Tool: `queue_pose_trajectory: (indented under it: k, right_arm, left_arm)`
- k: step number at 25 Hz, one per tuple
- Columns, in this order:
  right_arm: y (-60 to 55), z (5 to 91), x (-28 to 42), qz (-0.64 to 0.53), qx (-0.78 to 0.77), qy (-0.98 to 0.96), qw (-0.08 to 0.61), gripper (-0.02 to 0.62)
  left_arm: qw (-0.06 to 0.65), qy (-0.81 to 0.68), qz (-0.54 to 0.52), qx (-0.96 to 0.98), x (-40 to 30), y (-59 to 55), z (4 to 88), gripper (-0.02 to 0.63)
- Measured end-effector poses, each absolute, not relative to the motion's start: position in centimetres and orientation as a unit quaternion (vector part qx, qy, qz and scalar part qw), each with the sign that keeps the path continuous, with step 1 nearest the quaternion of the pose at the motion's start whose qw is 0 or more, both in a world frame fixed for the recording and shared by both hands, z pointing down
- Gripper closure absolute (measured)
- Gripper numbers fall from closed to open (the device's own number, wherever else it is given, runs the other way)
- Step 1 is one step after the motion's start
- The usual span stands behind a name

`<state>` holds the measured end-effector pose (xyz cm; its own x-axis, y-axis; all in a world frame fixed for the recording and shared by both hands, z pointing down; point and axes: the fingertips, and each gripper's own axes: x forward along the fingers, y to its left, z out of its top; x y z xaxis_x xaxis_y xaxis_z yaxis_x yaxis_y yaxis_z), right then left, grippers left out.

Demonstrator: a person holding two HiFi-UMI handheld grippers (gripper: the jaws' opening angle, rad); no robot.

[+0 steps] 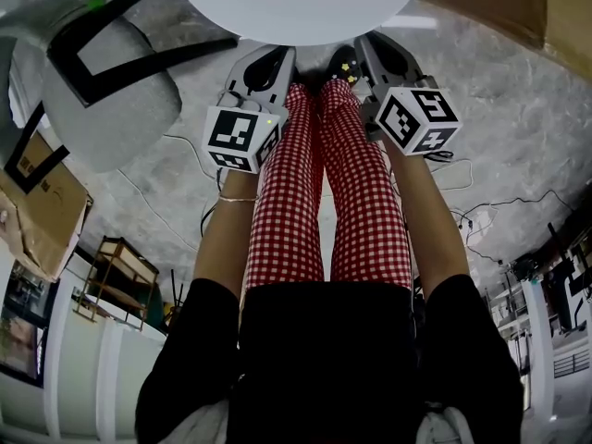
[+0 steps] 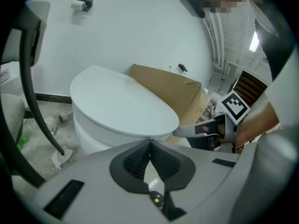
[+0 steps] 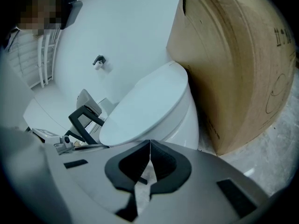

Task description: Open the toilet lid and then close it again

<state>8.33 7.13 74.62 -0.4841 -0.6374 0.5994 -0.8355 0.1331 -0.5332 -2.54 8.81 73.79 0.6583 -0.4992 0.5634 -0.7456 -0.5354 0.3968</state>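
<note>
Grey mottled concrete floor (image 1: 499, 109) underfoot, smooth white wall (image 2: 140, 31) behind. The toilet bowl (image 2: 93, 134) is glossy white and rounded, and the toilet lid (image 2: 121, 106) lies flat down on it: a smooth, broad oval, shut. In the head view its front edge curves across the top of the picture.

Just beside the toilet leans a big brown cardboard box (image 3: 233, 64), matt, with a crease line and some print on its face. On the other side is a grey padded chair (image 1: 102, 100) with a black angular armrest.

Below the head camera are the person's legs in red-and-white checked trousers (image 1: 296, 211), pointing at the lid.

The left gripper (image 2: 150, 141) is low in front of the lid's rim; its ribbed black fingers are pressed together tip to tip, with nothing between them. The right gripper (image 3: 150, 141) is the same: fingers closed on nothing, just short of the rim. From the left gripper view, the right one's grey nose sits at the lid's front edge; whether it touches, I cannot tell.

Small things: a crumpled tissue (image 2: 60, 157) on the floor and a roll holder (image 2: 80, 4) high on the wall.
</note>
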Motion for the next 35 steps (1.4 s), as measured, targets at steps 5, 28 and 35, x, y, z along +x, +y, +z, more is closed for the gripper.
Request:
queue_pose_trajectory:
  k: [5,28,35]
  right_arm:
    - [7.2,74.7,8.4,0.438,0.497,-0.741,0.111,0.574]
    - [8.6,73.7,7.0,0.443,0.488,-0.745,0.106,0.574]
    - [8.2,72.0,6.6,0.428,0.485,-0.756,0.101,0.575]
  left_arm:
    - [0.317,-0.360,0.197,0.855,-2.4,8.9,74.0,0.603]
    - [0.315,-0.350,0.207,0.858,-2.8,10.2,73.5,0.603]
    - [0.305,-0.345,0.205,0.864,-3.1,10.5,72.2,0.603]
